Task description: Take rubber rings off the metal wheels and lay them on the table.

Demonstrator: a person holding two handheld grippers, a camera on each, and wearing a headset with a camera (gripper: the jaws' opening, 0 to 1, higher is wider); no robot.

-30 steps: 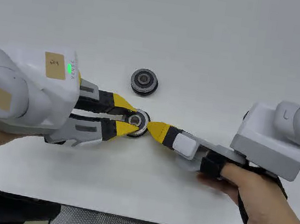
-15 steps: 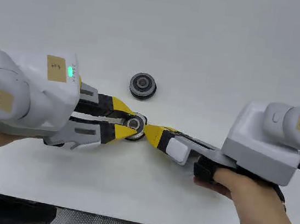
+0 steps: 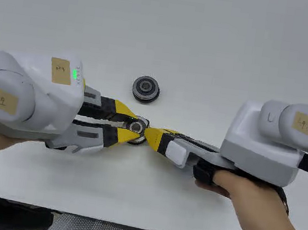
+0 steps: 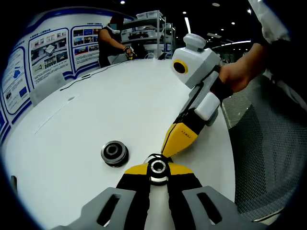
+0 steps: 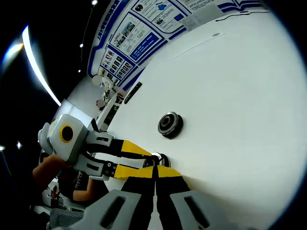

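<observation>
Left gripper [image 3: 131, 128]: nearest the person on the left; its jaws are clamped on the held wheel [image 3: 138, 126], one on each side, so the wheel sits just above the table [image 3: 224, 56].

Right gripper [image 3: 151, 135]: comes in from the right with its jaws drawn together, tips against the near rim of the held wheel. The right gripper view shows almost no gap between the jaws. I cannot tell whether any rubber is nipped between them.

Rubber ring [image 4: 149, 162]: a dark band around the held wheel, apparently not yet off. Its far side is hidden by the yellow jaw tips.

Risk 1, slip: if the tips hold only a thin lip of rubber, a pull may let the ring snap back onto the rim. Cause: a shallow bite on a stretched, smooth band.

Risk 2, wheel pulled free: the left jaws grip a small round metal part. A sideways tug from the right could roll or twist it out of the clamp and drop it on the table.

Risk 3, tip clash: the two pairs of yellow tips sit touching or very nearly so. Any closing or twisting could jam one pair against the other.

Risk 4, flung ring: a ring that releases suddenly could spring away over the table edge.

Second wheel [image 3: 147, 87]: lies flat on the table just beyond the grippers, with its dark ring in place. A dropped part could knock it.
</observation>
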